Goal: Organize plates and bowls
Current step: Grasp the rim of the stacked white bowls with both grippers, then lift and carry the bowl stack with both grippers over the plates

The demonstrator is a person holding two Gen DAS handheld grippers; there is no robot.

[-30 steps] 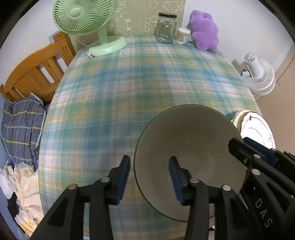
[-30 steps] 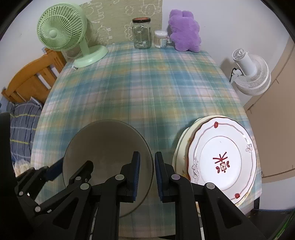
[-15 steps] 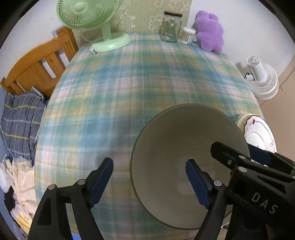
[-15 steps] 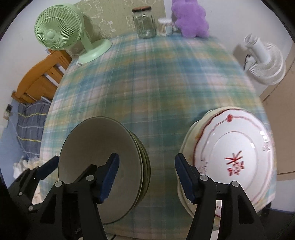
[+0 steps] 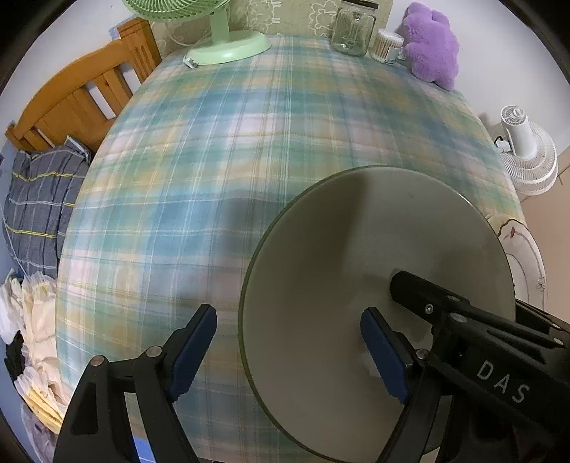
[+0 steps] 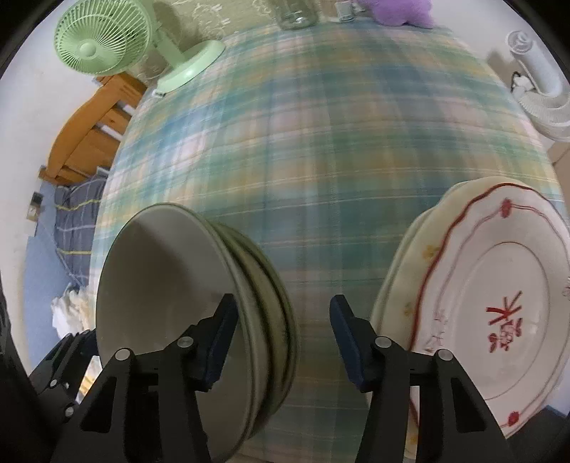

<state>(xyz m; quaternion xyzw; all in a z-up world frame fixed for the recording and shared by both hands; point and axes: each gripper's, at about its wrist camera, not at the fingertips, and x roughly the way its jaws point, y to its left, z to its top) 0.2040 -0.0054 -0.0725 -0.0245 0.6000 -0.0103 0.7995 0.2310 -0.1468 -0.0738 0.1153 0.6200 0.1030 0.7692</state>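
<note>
A stack of grey-green bowls (image 5: 374,270) sits at the near edge of the plaid table; in the right wrist view the stack (image 6: 167,306) shows as several nested bowls. A stack of white plates with a red pattern (image 6: 498,313) lies to its right, and its rim shows in the left wrist view (image 5: 523,256). My left gripper (image 5: 288,352) is open, with the bowl's near-left rim between its fingers but not touching it. My right gripper (image 6: 281,342) is open and empty over the gap between bowls and plates. The right gripper's body (image 5: 481,338) reaches over the bowl.
A green desk fan (image 5: 224,39), a glass jar (image 5: 352,28), a cotton-swab tub (image 5: 386,46) and a purple plush toy (image 5: 431,57) stand along the table's far edge. A wooden bed frame (image 5: 82,96) and bedding are left; a white floor fan (image 5: 527,153) is right.
Both grippers have opened wide from a narrower gap one second ago. The cameras have moved closer to the table; the bowls and plates stay where they were.
</note>
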